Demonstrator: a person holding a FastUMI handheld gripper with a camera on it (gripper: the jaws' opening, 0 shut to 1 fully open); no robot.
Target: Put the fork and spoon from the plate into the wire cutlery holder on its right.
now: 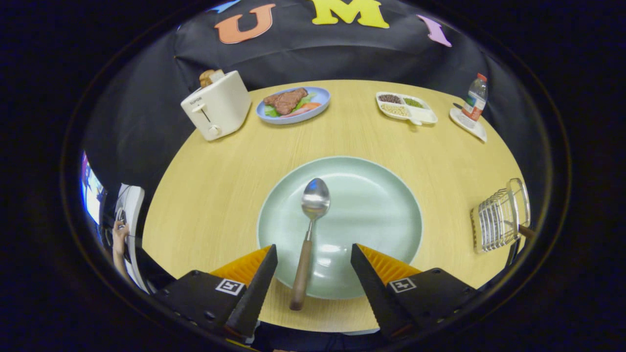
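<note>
Round wooden surface [215, 195] carrying a pale green plate [371, 205] with a wooden-handled spoon [311, 230] whose handle lies between the wide-open, empty fingers [313, 266], a white toaster [217, 105] marked SUPOR, a blue plate [320, 100] of meat and vegetables, and the wire cutlery holder [499, 215] holding one brown handle.

The toaster [217, 111] has a small word on its front that looks like "SUPOR". The bottle [476, 101] has a label, but it is too small to read. Each finger [254, 286] of the gripper [313, 254] has a square black-and-white sign with blocky shapes, not letters.
</note>
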